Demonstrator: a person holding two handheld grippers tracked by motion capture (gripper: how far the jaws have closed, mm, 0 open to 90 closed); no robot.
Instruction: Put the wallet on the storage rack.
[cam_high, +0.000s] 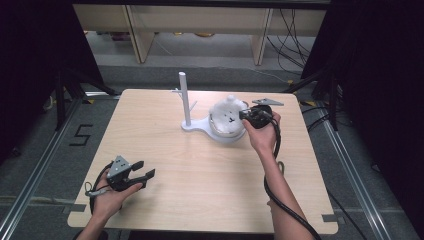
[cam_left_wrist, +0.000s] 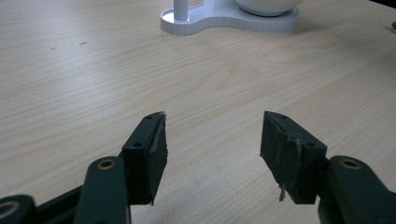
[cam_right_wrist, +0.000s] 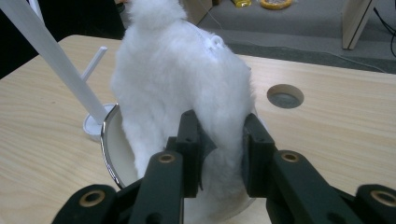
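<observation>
A white fluffy plush (cam_high: 225, 112) stands in a white bowl (cam_high: 227, 135) on a white stand whose upright pole (cam_high: 184, 95) rises at the table's far middle. My right gripper (cam_high: 243, 115) reaches it from the right. In the right gripper view the jaws of my right gripper (cam_right_wrist: 223, 140) pinch the lower part of the plush (cam_right_wrist: 182, 70), which bulges above them over the bowl's rim (cam_right_wrist: 108, 149). My left gripper (cam_high: 146, 168) rests near the table's front left. Its jaws (cam_left_wrist: 212, 135) stand wide apart over bare wood with nothing between them.
The stand's flat base (cam_left_wrist: 196, 23) and the bowl (cam_left_wrist: 266, 5) lie ahead of the left gripper. A thin white peg sticks out from the pole (cam_right_wrist: 56, 60). A round hole (cam_right_wrist: 285, 95) is cut in the tabletop behind the bowl. Cables trail off the front edge.
</observation>
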